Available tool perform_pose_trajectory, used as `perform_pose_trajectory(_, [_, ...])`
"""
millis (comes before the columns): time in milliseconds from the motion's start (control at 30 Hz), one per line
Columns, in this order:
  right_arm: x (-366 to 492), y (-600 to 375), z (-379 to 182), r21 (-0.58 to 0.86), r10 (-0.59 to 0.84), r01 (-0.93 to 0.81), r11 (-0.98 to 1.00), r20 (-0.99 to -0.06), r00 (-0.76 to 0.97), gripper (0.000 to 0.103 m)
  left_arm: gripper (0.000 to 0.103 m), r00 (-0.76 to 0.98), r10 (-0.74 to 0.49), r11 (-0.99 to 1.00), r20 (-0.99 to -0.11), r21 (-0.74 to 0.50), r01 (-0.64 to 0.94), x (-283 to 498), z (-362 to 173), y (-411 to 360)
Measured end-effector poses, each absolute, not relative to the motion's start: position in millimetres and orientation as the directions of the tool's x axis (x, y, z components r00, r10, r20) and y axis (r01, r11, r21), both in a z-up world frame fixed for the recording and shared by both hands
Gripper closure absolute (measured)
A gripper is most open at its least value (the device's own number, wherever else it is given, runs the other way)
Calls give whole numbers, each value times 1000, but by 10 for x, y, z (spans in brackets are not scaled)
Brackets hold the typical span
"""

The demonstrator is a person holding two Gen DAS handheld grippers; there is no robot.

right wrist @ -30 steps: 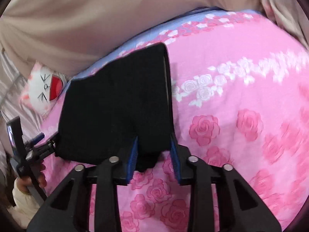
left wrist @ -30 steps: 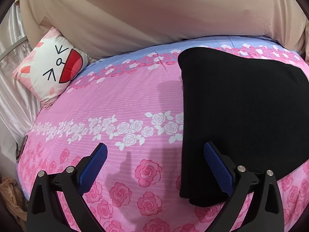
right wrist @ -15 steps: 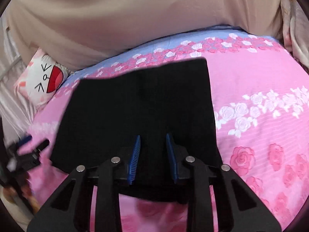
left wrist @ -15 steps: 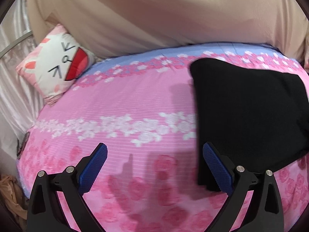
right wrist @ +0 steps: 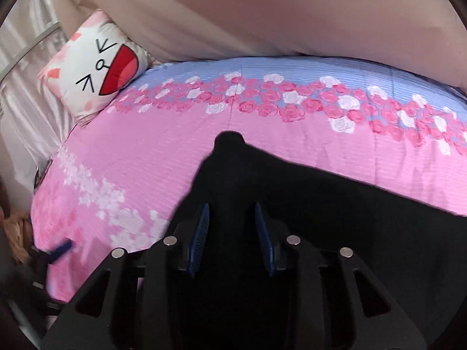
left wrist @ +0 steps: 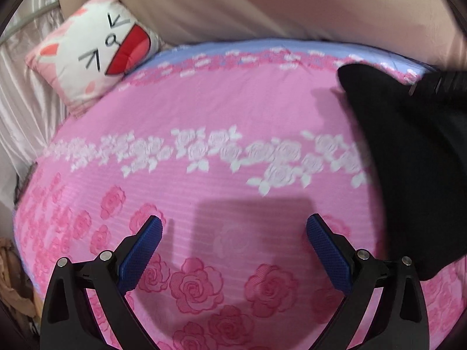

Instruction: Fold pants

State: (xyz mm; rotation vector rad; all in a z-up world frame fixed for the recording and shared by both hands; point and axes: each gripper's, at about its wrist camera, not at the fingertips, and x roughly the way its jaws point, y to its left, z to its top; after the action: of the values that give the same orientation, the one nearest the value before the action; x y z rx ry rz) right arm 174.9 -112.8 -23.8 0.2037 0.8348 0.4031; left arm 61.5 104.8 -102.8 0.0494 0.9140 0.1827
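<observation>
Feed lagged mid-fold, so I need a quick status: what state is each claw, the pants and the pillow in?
left claw: open, empty, over bare quilt
right claw: shut on the pants
pants: black, bunched in the grip, partly lifted
pillow: propped at the bed's far left corner
quilt: spread flat

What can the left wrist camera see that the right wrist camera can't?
Only the left wrist view shows the left gripper wide open and empty, with a square shadow on the sheet between its fingers. Only the right wrist view shows the right gripper pinching the black pants, and the wide blue band along the bedsheet's far edge. Both show the pink rose bedsheet, the cartoon-face pillow and the pants.
</observation>
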Motion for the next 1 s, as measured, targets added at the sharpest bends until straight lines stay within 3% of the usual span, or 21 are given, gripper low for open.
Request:
perform_pose_trajectory(100, [1772, -960, -42, 270, 399, -294, 917, -654, 643, 69, 5, 586, 98, 990, -804, 20, -139, 641, -1056, 1171])
perform_pose_trajectory(233, [2181, -648, -776, 167, 314, -305, 937, -787, 532, 66, 5, 592, 73, 990, -803, -12, -139, 637, -1068, 1202])
perform_pose_trajectory(333, [2141, -557, -571, 149, 288, -275, 950, -763, 579, 61, 5, 604, 51, 991, -795, -37, -132, 602, -1060, 1232])
perform_pose_trajectory(400, [2079, -596, -442, 243, 368, -280, 929, -706, 605, 63, 5, 612, 38, 990, -790, -56, -133, 578, -1056, 1259])
perform_pose_trajectory(433, [2095, -594, -488, 271, 387, -278, 922, -707, 592, 63, 5, 614, 33, 989, -789, -63, -134, 573, -1054, 1267])
perform_pose_trajectory(500, [2202, -483, -779, 165, 305, -288, 943, -771, 559, 63, 5, 611, 38, 989, -791, -56, -135, 585, -1054, 1257])
perform_pose_trajectory(600, [2043, -650, -490, 240, 361, -275, 931, -711, 604, 63, 5, 610, 44, 990, -791, -47, -132, 587, -1040, 1235])
perform_pose_trajectory(667, [1738, -1026, -150, 347, 414, -244, 906, -602, 683, 63, 5, 612, 71, 989, -788, -22, -144, 561, -1006, 1245])
perform_pose_trajectory(800, [1221, -1842, 69, 381, 320, -118, 917, -527, 788, 62, 5, 660, 143, 986, -737, 50, -157, 445, -807, 1185])
perform_pose_trajectory(867, [1039, -2243, -58, 375, 249, -30, 927, -552, 796, 62, 5, 705, 140, 988, -695, 53, -144, 398, -631, 1078])
perform_pose_trajectory(1000, [1231, -2685, -925, 294, 155, 103, 950, -734, 661, 64, 5, 749, 37, 999, -662, 6, -44, 455, -395, 660])
